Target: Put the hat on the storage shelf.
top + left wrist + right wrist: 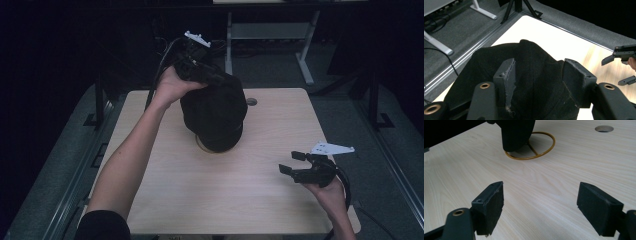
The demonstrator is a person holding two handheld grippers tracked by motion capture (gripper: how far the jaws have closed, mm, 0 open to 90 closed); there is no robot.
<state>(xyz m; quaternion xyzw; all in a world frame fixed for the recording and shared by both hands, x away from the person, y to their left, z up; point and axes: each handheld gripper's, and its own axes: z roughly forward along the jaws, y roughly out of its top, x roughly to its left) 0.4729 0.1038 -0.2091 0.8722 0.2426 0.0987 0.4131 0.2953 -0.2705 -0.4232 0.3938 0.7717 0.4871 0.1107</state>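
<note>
Black fabric cap (215, 112), plain, no pattern, sits over a yellow-gold wire ring (541, 151). Worktop (210, 190) is pale beige with fine wood grain. Both hand-held grippers are black, brass-coloured rivets, white top plates.

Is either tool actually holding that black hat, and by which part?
The left tool has the black hat's top fold between its jaws; whether it grips cannot be told. The right tool holds nothing.

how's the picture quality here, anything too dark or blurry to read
High view: dim, the black cap loses all detail. Left gripper view: the table glares pale, cap fabric stays murky. Right gripper view: evenly lit, the gold ring stand casts a soft shadow.
</note>
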